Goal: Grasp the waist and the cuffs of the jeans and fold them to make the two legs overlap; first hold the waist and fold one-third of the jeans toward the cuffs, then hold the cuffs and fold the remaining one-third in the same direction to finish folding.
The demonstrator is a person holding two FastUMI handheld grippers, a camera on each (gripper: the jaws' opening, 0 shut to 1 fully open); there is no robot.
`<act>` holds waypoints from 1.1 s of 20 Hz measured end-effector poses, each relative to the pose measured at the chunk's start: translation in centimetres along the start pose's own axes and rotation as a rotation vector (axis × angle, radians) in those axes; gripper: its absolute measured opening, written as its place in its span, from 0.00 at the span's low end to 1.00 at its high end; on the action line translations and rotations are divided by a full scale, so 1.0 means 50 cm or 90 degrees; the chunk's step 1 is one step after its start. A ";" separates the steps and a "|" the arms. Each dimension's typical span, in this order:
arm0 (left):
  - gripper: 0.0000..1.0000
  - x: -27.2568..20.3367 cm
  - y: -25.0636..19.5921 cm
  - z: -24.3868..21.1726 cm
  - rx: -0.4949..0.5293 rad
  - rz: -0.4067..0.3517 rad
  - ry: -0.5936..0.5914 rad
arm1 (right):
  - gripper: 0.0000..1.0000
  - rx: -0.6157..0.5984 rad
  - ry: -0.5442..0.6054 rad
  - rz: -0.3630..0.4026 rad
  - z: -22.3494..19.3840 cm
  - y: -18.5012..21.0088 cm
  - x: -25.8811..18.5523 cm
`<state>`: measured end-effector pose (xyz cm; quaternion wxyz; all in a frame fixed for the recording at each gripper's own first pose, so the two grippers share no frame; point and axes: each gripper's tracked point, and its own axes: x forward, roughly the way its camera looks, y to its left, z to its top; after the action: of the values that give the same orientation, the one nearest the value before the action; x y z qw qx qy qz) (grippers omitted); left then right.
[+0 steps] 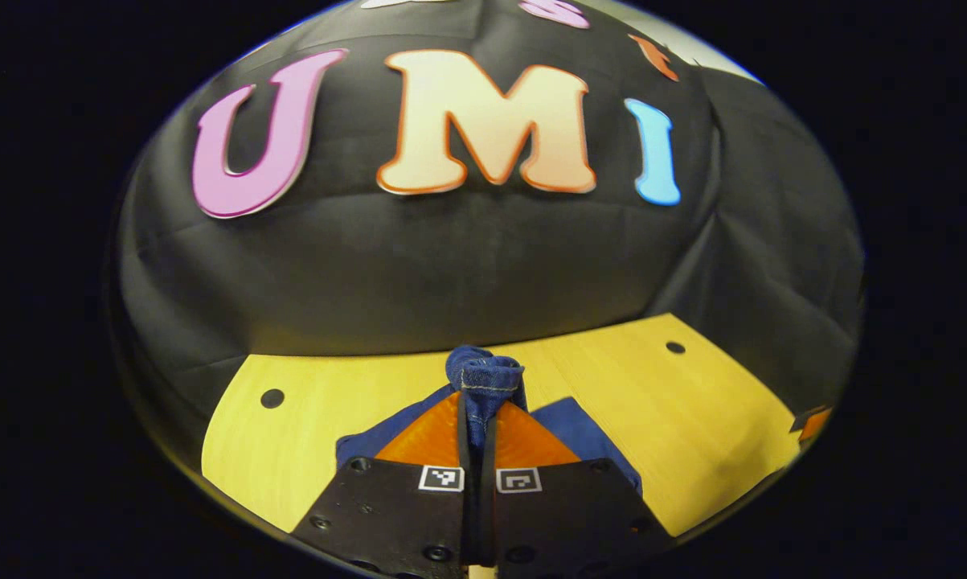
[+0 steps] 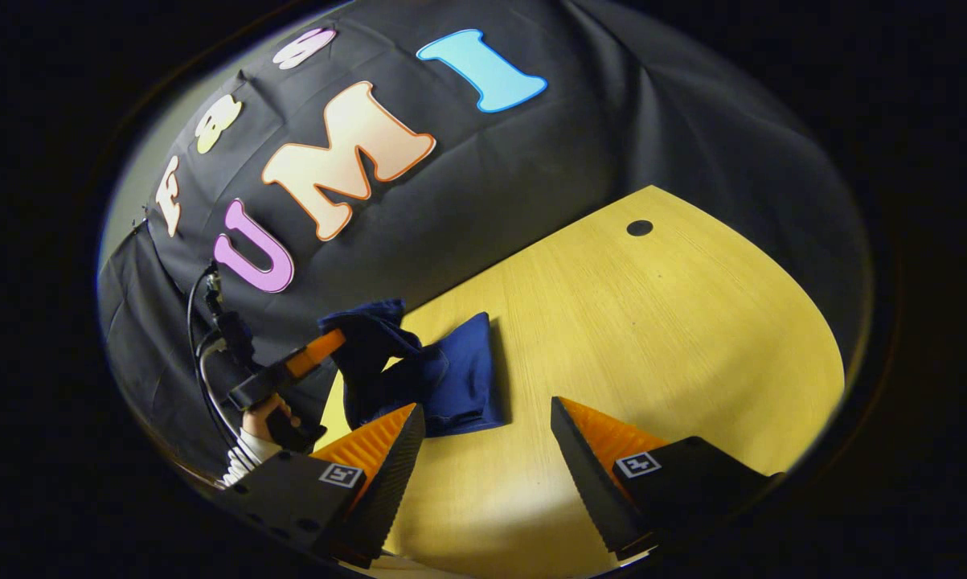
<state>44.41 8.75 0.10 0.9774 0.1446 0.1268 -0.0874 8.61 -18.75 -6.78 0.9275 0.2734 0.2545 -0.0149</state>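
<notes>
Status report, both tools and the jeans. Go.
Left tool shut on a bunched edge of the jeans, lifted off the table. Right tool open, holding nothing, beside the jeans. Nothing in the way.

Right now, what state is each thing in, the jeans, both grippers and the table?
jeans: bunched, one end lifted off the table, the rest lying on it.
left gripper: shut on the jeans, denim pinched between both fingers.
right gripper: open, nothing between its fingers, above the table near the jeans.
table: bare wood around the jeans.
</notes>
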 end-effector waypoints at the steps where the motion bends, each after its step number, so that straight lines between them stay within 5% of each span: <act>1: 0.00 0.006 -0.024 -0.034 0.032 -0.001 0.013 | 0.98 0.000 0.000 -0.003 0.002 -0.008 -0.001; 4: 0.00 0.016 -0.074 -0.125 0.097 -0.001 0.054 | 0.98 0.005 0.001 -0.006 0.006 -0.030 -0.006; 9: 0.00 0.016 -0.110 -0.271 0.095 -0.011 0.124 | 0.98 -0.008 0.016 -0.005 -0.004 -0.043 -0.005; 14: 0.13 0.019 -0.128 -0.297 0.123 -0.004 0.137 | 0.98 -0.034 0.040 0.002 -0.030 -0.045 -0.002; 19: 0.77 -0.084 -0.168 -0.243 0.008 -0.049 0.090 | 0.98 -0.062 0.037 0.030 -0.036 -0.009 0.011; 22: 0.87 -0.169 -0.149 -0.199 -0.019 -0.024 0.059 | 0.98 -0.084 0.021 0.046 -0.032 0.022 0.013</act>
<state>32.58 5.88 -8.76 0.9708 0.1314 0.1756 -0.0969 8.62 -16.91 -7.70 0.9393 0.2207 0.2597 0.0402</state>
